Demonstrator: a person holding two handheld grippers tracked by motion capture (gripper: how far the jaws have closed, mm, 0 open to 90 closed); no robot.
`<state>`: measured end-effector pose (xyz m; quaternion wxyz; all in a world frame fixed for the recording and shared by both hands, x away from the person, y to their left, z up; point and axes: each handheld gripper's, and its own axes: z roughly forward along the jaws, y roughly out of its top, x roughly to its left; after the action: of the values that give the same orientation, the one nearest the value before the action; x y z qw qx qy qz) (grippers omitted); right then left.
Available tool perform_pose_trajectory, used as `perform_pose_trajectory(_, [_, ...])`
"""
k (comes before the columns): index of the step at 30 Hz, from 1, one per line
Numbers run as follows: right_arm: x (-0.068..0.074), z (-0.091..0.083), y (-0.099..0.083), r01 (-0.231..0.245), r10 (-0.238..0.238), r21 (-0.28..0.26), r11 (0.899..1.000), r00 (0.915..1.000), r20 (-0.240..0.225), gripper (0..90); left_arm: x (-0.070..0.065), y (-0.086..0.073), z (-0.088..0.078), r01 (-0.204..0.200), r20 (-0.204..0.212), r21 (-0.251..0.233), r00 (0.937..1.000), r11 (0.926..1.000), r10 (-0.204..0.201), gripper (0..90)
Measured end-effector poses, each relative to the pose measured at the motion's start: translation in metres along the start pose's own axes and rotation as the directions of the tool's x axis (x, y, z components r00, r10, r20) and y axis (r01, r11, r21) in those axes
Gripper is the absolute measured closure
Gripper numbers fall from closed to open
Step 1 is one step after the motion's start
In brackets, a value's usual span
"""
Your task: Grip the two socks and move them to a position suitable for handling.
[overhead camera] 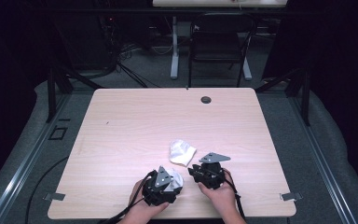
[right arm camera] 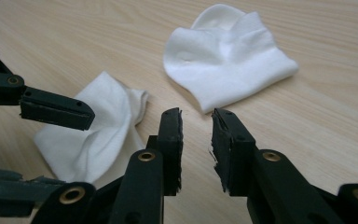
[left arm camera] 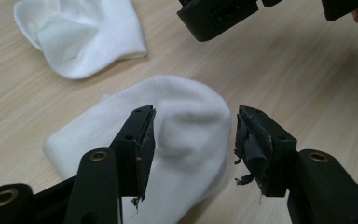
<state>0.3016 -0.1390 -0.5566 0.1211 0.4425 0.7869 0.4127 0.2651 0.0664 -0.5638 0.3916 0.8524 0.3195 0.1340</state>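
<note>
L gripper (left arm camera: 193,135) jaws wide, nothing held, near sock (left arm camera: 168,144) lies flat right under it. R gripper (right arm camera: 196,140) part-open, empty; far sock (right arm camera: 228,60) just ahead on table (overhead camera: 121,121).

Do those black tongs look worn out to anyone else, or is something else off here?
Yes. The pad lining on the left tongs is torn, with frayed black shreds hanging from one fingertip. Otherwise only the two white socks look untidy: one sock lies crumpled farther out, the other sock rumpled beneath the open left tongs.
</note>
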Motion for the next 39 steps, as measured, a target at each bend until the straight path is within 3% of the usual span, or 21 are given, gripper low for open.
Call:
perform_pose_trajectory(9, [-0.016, -0.009, -0.001, -0.047, 0.048, -0.03, 0.998, 0.9986, 0.023, 72.9, -0.011, 0.004, 0.013, -0.048, -0.089, 0.027, 0.9947, 0.9985, 0.051, 45.9])
perform_pose_trajectory(13, [-0.017, -0.008, -0.002, -0.049, 0.05, -0.021, 0.999, 0.9984, 0.028, 72.9, -0.008, 0.002, 0.013, -0.048, -0.085, 0.03, 0.9951, 0.9984, 0.05, 58.5])
perform_pose_trajectory(20, [-0.016, -0.005, -0.003, -0.045, 0.045, -0.011, 0.999, 0.9987, 0.022, 73.3, 0.001, 0.004, 0.004, -0.019, -0.039, 0.003, 0.9991, 0.9998, 0.019, 81.1])
perform_pose_trajectory(26, [0.0, -0.001, -0.002, -0.015, 0.015, 0.014, 1.0, 0.9989, -0.043, 79.1, 0.015, 0.008, -0.007, 0.042, -0.021, -0.036, 0.9989, 0.9985, -0.043, 85.6])
perform_pose_trajectory(33, [0.028, 0.01, -0.002, 0.064, -0.057, 0.063, 0.996, 0.9921, -0.112, 84.2, 0.03, 0.012, -0.02, 0.117, 0.002, -0.085, 0.9932, 0.9896, -0.117, 85.8])
perform_pose_trajectory(36, [0.037, 0.017, -0.004, 0.094, -0.083, 0.075, 0.993, 0.9864, -0.142, 84.7, 0.032, 0.012, -0.023, 0.12, 0.006, -0.095, 0.9927, 0.9882, -0.12, 85.7])
perform_pose_trajectory(38, [0.045, 0.026, -0.008, 0.145, -0.13, 0.109, 0.983, 0.9818, -0.139, 85.1, 0.034, 0.012, -0.027, 0.114, 0.004, -0.096, 0.9934, 0.9888, -0.114, 85.4])
perform_pose_trajectory(39, [0.045, 0.026, -0.008, 0.145, -0.13, 0.109, 0.983, 0.9818, -0.139, 85.1, 0.034, 0.012, -0.027, 0.114, 0.004, -0.096, 0.9934, 0.9888, -0.114, 85.1])
